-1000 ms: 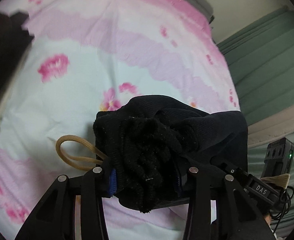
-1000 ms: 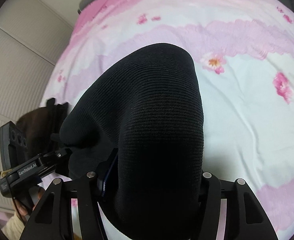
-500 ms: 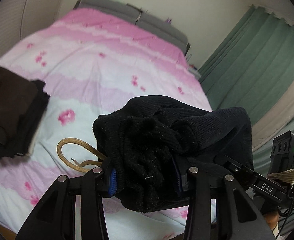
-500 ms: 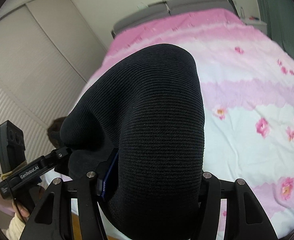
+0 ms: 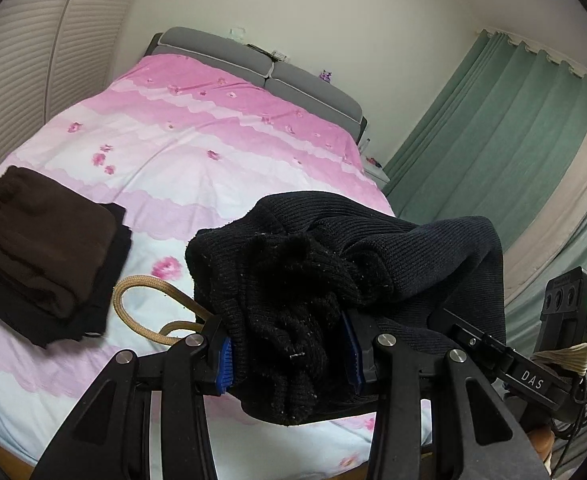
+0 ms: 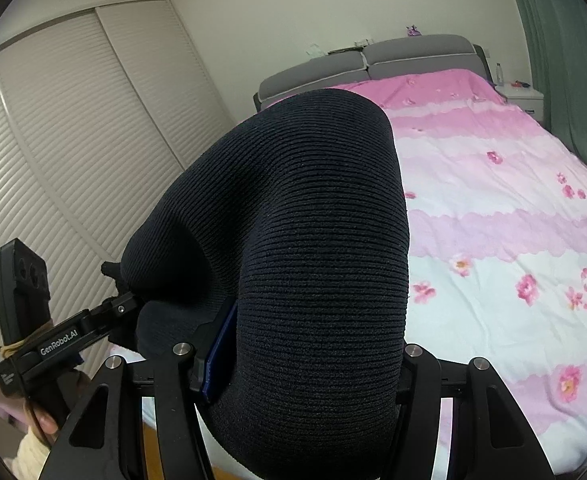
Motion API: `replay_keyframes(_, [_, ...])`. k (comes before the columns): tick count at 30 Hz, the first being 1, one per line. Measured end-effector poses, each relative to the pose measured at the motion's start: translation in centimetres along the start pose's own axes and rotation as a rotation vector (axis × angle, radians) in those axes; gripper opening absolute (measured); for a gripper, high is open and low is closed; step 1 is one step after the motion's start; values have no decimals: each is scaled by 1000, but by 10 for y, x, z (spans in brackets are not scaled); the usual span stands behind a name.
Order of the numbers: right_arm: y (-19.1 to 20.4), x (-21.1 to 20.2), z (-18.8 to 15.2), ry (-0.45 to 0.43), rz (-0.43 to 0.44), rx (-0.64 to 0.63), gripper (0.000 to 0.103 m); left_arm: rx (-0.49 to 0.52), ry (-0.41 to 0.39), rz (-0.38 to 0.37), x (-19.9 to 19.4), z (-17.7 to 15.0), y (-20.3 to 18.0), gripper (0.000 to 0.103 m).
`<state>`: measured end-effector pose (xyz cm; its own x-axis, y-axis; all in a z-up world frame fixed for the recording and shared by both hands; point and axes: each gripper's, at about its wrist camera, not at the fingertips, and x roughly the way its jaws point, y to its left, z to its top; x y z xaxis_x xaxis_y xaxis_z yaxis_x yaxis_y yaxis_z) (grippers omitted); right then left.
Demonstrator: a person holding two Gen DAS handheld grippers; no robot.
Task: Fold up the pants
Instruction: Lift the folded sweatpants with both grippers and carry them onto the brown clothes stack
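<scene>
1. Black ribbed knit, soft and thick: the pants (image 5: 293,292) hang bunched between our two tongs, lifted above the near end of the bed. We judge them limp, fairly light and not slippery; the knit should drape and stretch rather than hold a crease.
2. Left gripper (image 5: 289,356): closed on a crumpled wad of the pants, blue pads pressed into the fuzzy, lint-flecked cloth. A tan drawstring (image 5: 149,300) loops out to its left, which suggests to us that this is the waistband end.
3. Right gripper (image 6: 305,364): clamped on a smooth rounded fold of the same knit, which bulges up and hides most of the view; only one blue pad edge shows.
4. Handling note: we judge the best holds to be the waistband corners or the hems, with the cloth pulled taut between both tongs before laying it flat; a bunched grip will carry wrinkles into the fold.
5. Folded garments (image 5: 49,256): a brown and black stack, soft-edged, lying on the bed to the left.
6. Bedspread (image 5: 197,160): pink and pale scalloped bands with flower prints, smooth cotton look, lightly creased.
7. Headboard (image 5: 261,68): grey padded panels at the far end.
8. Curtain (image 5: 505,140): green pleated cloth at right.
</scene>
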<state>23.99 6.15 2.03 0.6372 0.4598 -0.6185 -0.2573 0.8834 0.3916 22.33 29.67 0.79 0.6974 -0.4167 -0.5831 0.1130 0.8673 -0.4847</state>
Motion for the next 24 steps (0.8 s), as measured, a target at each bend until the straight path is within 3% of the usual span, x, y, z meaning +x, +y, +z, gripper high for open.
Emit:
replay_keyframes(11, [100, 61, -19, -43, -59, 87, 58, 69, 67, -43, -39, 53, 120, 42])
replay_keyframes(24, [179, 135, -15, -11, -46, 64, 58, 28, 70, -15, -49, 107, 225, 42])
